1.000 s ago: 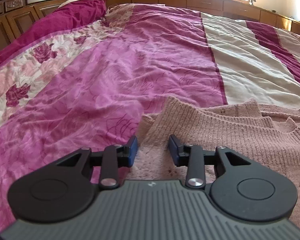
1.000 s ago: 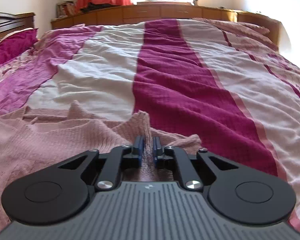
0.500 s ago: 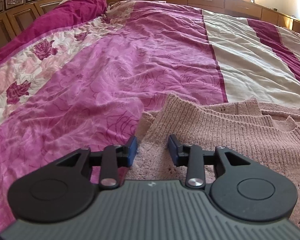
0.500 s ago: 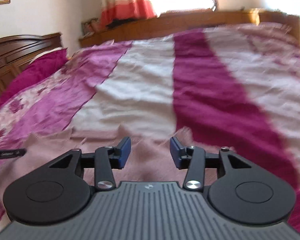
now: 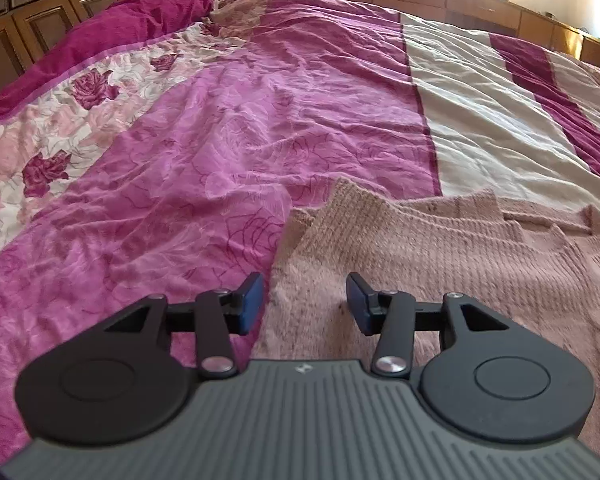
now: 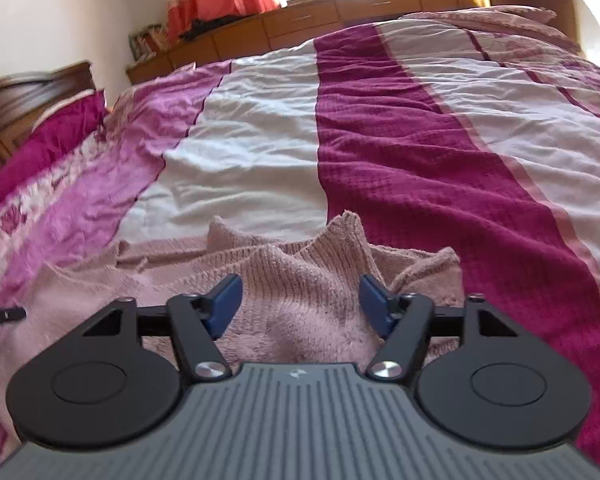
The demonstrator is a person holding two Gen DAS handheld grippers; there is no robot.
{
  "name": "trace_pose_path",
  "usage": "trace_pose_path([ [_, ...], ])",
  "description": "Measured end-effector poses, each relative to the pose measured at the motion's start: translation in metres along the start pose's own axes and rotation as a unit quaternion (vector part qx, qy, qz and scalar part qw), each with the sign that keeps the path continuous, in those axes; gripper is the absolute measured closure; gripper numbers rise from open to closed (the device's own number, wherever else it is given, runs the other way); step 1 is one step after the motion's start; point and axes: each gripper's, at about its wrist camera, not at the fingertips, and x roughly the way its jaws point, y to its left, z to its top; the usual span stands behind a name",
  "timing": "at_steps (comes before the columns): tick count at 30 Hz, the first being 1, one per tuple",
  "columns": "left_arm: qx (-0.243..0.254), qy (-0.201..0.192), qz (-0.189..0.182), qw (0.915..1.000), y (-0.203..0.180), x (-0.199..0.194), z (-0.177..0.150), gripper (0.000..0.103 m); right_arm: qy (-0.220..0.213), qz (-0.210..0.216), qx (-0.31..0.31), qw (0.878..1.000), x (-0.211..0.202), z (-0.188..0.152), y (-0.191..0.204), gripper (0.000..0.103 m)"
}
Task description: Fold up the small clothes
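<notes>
A pale pink knitted sweater [image 5: 440, 248] lies spread on the bed. My left gripper [image 5: 305, 300] is open and empty, just above the sweater's left edge. In the right wrist view the sweater [image 6: 300, 280] is bunched into raised peaks at its right end. My right gripper [image 6: 300, 300] is open and empty, held over that bunched part. The tip of the left gripper [image 6: 2, 314] shows at the far left of the right wrist view.
The bed carries a striped bedspread [image 6: 400, 140] in magenta, cream and pink, with a floral band [image 5: 60, 128] at the left. A wooden headboard [image 5: 28, 12] stands at the left, wooden drawers [image 6: 340, 16] along the far side, and a magenta pillow [image 5: 148, 12].
My right gripper has opened and let go of the sweater fold it held, then pulled back a little. My left gripper has stayed open and opened a bit wider.
</notes>
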Motion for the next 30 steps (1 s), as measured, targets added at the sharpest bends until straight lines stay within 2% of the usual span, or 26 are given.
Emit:
trace_pose_path([
  [3,0.008,0.000,0.000,1.0000,0.002,-0.013,-0.001,0.054,-0.014,0.005,0.022,1.000,-0.018,-0.002,-0.003,0.024],
  [7,0.017,0.004,0.000,0.9999,0.004,-0.030,-0.005,0.040,-0.027,0.016,0.053,0.998,-0.042,-0.004,-0.009,0.019],
  [12,0.042,-0.001,-0.001,0.9991,0.004,-0.054,-0.011,0.040,-0.038,0.020,0.075,0.996,-0.069,-0.007,-0.014,0.014],
  [16,0.043,-0.001,0.001,0.9991,0.007,-0.072,-0.017,0.038,-0.040,0.026,0.102,0.994,-0.089,-0.013,-0.020,0.013],
  [30,0.034,0.027,-0.020,0.9989,0.004,-0.106,-0.044,0.038,-0.035,-0.019,0.158,0.987,-0.133,-0.048,-0.045,0.012],
])
